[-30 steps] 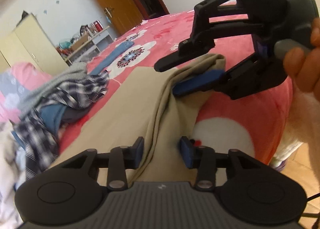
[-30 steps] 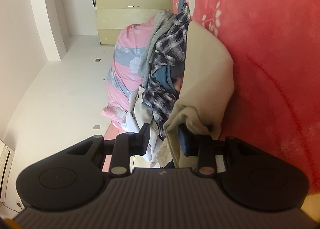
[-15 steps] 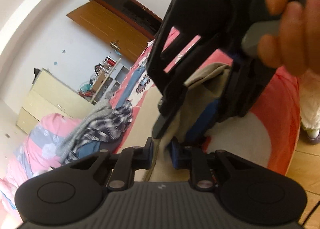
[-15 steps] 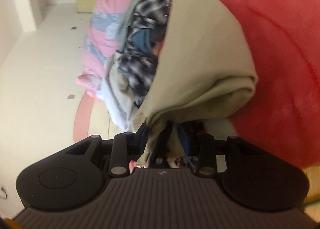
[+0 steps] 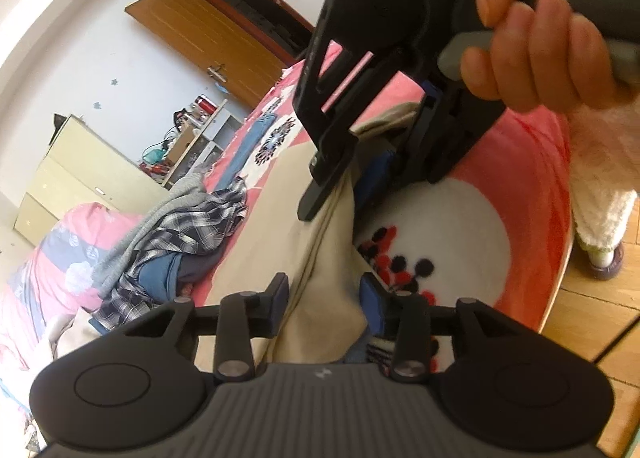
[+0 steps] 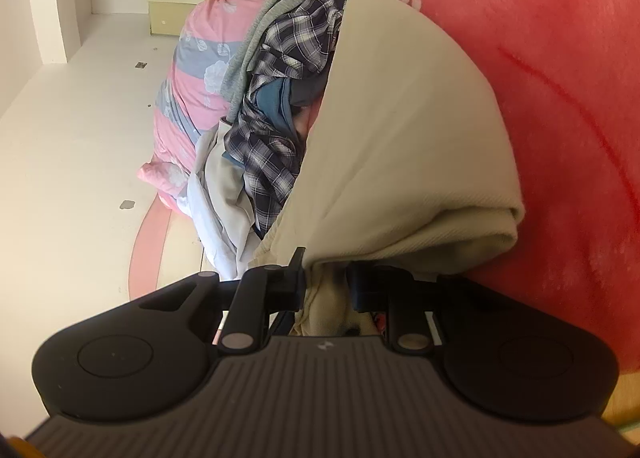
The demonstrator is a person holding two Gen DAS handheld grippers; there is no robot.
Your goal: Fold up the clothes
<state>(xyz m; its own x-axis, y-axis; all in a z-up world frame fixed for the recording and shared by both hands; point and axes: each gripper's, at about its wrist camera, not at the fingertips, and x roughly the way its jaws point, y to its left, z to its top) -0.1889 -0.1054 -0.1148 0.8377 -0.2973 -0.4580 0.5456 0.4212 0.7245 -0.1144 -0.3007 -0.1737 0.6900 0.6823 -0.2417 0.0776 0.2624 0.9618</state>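
My left claw (image 5: pixel 324 294) has its jaws spreading apart, with the edge of the beige garment (image 5: pixel 280 214) running up between them; the blue pads (image 5: pixel 370 292) stand clear of the cloth on both sides, so nothing is pinched there. My right claw (image 6: pixel 326 282) is closing, and a bunched fold of the same beige garment (image 6: pixel 404 146) sits between its fingers, touching the left one, though I cannot tell whether the right pad presses on it. In the left wrist view the right claw (image 5: pixel 352 178) hangs just ahead and above, gripped by my right hand (image 5: pixel 536 38), its fingers astride the raised edge of the cloth. The garment lies folded over on the red flowered bed (image 5: pixel 520 178), its doubled edge rolled thick near my right claw and its flat part stretching away toward the far side. Just beside it on the bed is a heap of other clothes (image 6: pixel 280 98): a dark plaid shirt, a grey piece, something blue, and pale cloth (image 6: pixel 216 210) spilling over the edge. Beyond the heap lies a pink and grey flowered quilt (image 6: pixel 188 82). Farther out stand a pale yellow cabinet (image 5: pixel 72 178), a cluttered shelf (image 5: pixel 188 138) and a brown wooden door (image 5: pixel 208 30). At the right edge of the left view a white fluffy sleeve (image 5: pixel 600 178) hangs above the wooden floor (image 5: pixel 600 318).
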